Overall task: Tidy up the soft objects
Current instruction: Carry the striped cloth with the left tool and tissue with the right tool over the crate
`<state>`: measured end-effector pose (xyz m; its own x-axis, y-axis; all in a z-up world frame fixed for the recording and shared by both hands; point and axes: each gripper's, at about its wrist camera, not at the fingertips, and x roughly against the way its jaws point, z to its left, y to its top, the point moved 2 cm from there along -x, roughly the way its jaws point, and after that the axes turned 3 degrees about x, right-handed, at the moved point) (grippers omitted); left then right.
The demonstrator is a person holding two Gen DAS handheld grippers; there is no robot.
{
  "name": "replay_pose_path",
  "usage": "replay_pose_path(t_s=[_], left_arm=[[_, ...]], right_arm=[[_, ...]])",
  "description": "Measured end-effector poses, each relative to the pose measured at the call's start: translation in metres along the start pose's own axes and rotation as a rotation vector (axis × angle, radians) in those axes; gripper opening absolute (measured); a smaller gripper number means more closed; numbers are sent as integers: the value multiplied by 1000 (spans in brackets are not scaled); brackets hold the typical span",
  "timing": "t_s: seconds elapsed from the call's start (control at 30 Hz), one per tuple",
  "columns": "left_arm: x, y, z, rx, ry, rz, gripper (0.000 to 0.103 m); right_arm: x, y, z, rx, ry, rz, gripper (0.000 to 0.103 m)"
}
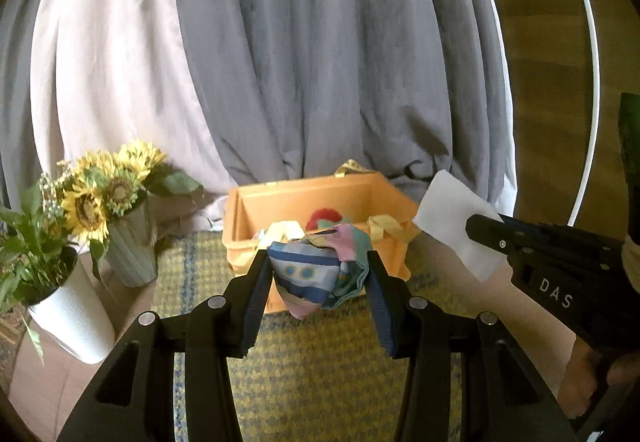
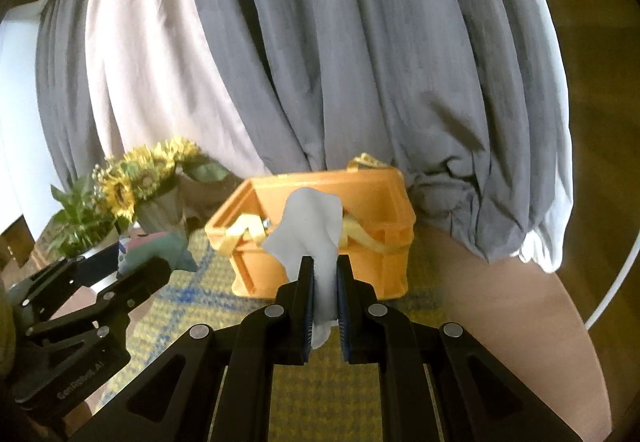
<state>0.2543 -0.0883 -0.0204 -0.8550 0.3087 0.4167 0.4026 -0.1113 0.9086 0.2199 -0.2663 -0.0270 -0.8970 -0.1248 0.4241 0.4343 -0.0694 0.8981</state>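
Left wrist view: the left gripper (image 1: 318,274) at lower centre has its fingers clenched on a patterned cloth bundle (image 1: 316,270), held in front of the orange crate (image 1: 320,193) at mid-frame. Right wrist view: the right gripper (image 2: 324,282) at lower centre grips a white cloth (image 2: 310,230), hanging before the crate (image 2: 376,234), which stands on the checked mat (image 2: 200,306).

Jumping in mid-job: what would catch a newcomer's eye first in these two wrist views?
The orange crate on the woven mat, straight ahead below the grey curtains. In front of it, the left gripper clamps a bunched patterned cloth, and the right gripper pinches a white cloth. A sunflower bouquet stands at the left.
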Motion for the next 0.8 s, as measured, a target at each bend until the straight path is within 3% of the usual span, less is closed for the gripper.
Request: replay_pose_path(t_s=[0.47, 0.8], left_arm=[[-19, 46, -5, -43, 29, -98, 45], [-63, 73, 1, -40, 55, -104, 45]], right_arm=[[-8, 44, -18, -4, -23, -120, 11], [-42, 73, -26, 0, -27, -149, 11]])
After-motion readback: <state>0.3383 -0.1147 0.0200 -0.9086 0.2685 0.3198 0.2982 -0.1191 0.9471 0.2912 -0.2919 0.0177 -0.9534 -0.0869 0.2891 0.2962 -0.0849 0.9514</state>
